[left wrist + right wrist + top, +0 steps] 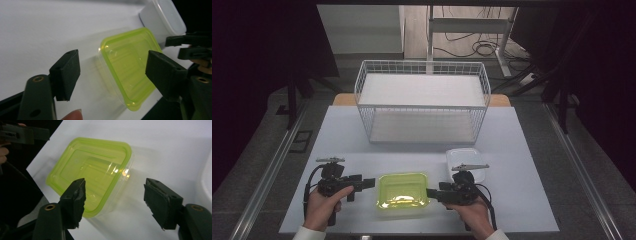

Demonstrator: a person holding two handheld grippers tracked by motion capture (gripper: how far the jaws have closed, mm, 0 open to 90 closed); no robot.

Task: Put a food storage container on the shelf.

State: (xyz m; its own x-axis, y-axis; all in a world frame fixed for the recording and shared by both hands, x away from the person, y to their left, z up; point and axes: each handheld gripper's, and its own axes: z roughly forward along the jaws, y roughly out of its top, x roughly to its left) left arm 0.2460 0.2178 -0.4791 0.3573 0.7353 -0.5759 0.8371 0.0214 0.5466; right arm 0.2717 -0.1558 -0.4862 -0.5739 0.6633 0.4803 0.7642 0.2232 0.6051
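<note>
A clear box with a yellow-green lid (403, 194) lies near the table's front edge, midway between my two grippers. My left gripper (369, 183) points at its left side, jaws open, pads apart from the box. From the right, my right gripper (431, 193) faces the box's other side, open too. In the left gripper view the green-lidded box (127, 67) lies just beyond the open left gripper (113, 67), with the right gripper (190, 45) farther off. In the right gripper view the box (92, 170) sits ahead of the open right gripper (115, 197), nothing pressed between the pads.
A white-lidded box (466, 162) (163, 17) stands just behind the right gripper. A white wire basket (422, 100) occupies the back middle of the pale table (522, 150). The table's front edge runs close under the green-lidded box.
</note>
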